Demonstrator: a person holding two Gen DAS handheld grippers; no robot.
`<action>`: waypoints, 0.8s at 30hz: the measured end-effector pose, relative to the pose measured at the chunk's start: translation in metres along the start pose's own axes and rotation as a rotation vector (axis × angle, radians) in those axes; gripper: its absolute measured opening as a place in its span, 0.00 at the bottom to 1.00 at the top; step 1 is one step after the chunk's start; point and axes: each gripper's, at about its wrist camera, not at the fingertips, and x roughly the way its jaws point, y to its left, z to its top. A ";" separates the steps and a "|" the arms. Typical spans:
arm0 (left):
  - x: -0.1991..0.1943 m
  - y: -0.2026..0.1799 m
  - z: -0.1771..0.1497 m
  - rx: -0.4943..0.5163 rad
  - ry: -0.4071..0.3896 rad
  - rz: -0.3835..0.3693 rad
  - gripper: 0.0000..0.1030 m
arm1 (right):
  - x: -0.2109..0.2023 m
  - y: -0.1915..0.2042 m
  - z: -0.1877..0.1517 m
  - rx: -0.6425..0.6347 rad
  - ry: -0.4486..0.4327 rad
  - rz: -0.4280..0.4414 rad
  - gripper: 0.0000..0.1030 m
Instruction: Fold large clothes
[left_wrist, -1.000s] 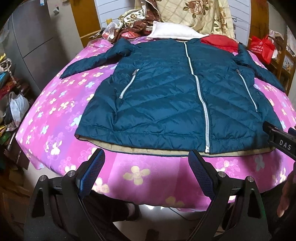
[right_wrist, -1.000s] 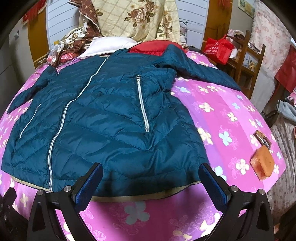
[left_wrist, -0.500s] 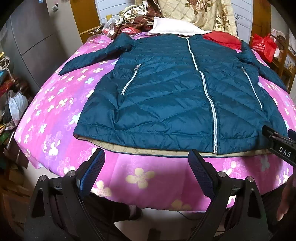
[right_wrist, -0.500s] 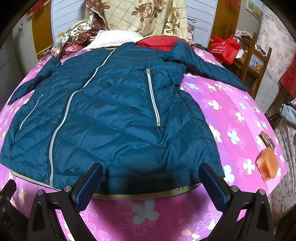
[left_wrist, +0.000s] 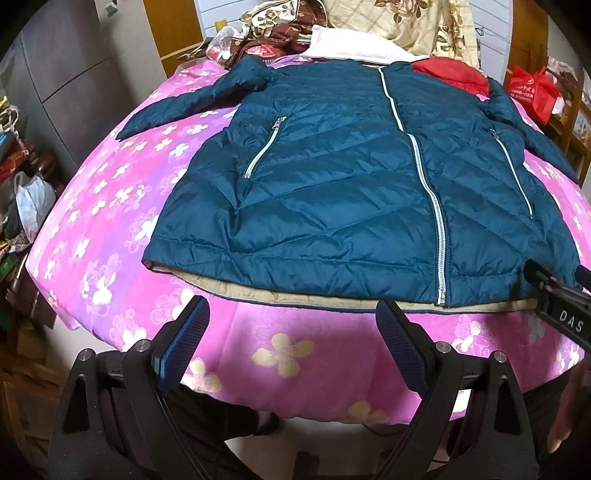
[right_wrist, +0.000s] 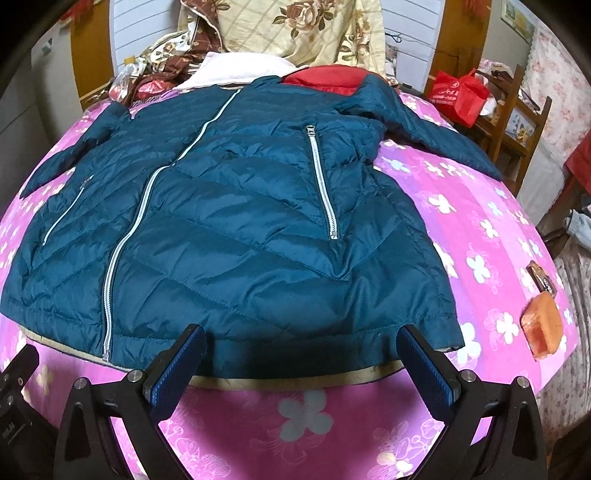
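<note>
Left wrist view: your left gripper (left_wrist: 290, 326) stands wide, empty, at bottom centre below the hem of the quilted teal zip-front down jacket (left_wrist: 332, 184), spread flat mid-frame.

Right wrist view: your right gripper (right_wrist: 303, 350) gapes wide at the jacket's (right_wrist: 236, 236) hem, gripping nothing. No fold made; judged everything remains.

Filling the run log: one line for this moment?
jacket flat on bed, zipped | left gripper open | right gripper open at hem | nothing held
</note>
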 end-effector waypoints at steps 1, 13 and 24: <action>0.000 0.001 0.000 -0.002 0.001 0.002 0.89 | 0.000 0.001 -0.001 -0.004 0.001 0.002 0.99; 0.005 0.011 0.001 -0.022 0.006 0.012 0.89 | -0.004 0.007 -0.005 -0.017 -0.010 0.009 0.99; 0.025 0.106 0.029 -0.240 0.002 0.016 0.89 | 0.002 -0.080 0.018 0.141 -0.029 -0.055 0.99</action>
